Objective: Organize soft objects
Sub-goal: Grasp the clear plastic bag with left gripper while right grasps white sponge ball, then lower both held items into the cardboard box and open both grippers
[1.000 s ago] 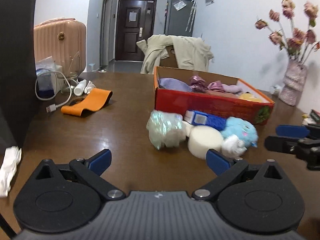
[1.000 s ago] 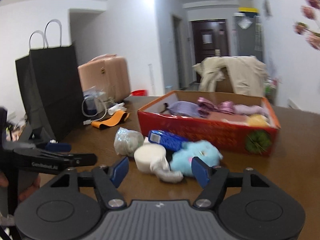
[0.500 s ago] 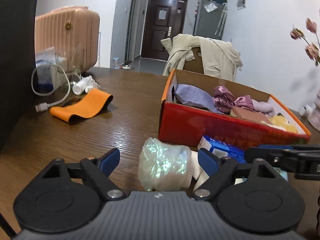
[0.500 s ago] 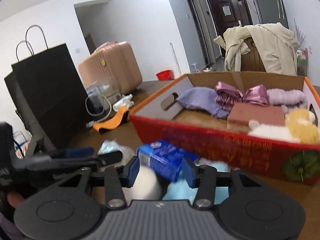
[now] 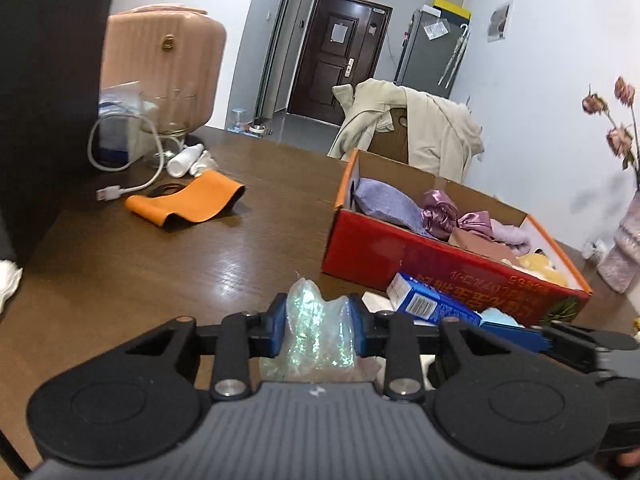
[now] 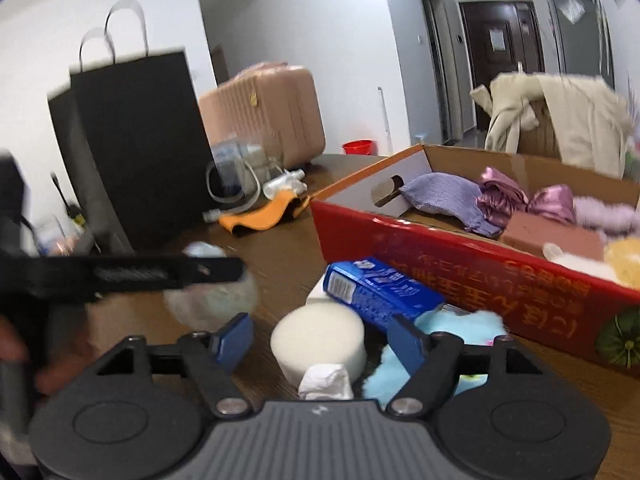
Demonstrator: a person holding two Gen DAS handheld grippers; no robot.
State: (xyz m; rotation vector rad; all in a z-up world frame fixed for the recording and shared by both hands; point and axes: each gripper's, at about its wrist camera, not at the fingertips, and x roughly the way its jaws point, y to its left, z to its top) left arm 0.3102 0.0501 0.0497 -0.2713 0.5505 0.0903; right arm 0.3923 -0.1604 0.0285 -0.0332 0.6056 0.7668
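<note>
The left tool [image 5: 319, 328] is clenched on the iridescent bag [image 5: 316, 332], whose crinkled plastic bulges up between the two blue pads [image 5: 276, 330] just above the bench [image 5: 132, 280]. The right tool [image 6: 318, 338] is released, its fingers spread to either side of the white sponge [image 6: 320, 344], which sits on the bench between them without being touched by either. A small white wad [image 6: 326, 376] lies against the near side of the sponge, and a blue plush [image 6: 460, 328] lies just to its right, partly behind the right finger. A blue pack [image 6: 380, 292] rests tilted on top of the sponge and plush, close to the red wall of the box [image 6: 460, 264]. The box stands open near the bench's right side and holds a purple cloth [image 6: 444, 196], a satin bow [image 6: 524, 200], a pink block [image 6: 556, 236] and yellow fluff [image 6: 624, 256]. Toward the far left of the bench lie an orange band [image 5: 192, 202] and a white cable [image 5: 132, 176], with a black bag [image 6: 136, 140] standing at the left edge and a pink suitcase [image 5: 160, 60] behind it. A beige coat [image 5: 420, 128] hangs over a chair beyond the box
</note>
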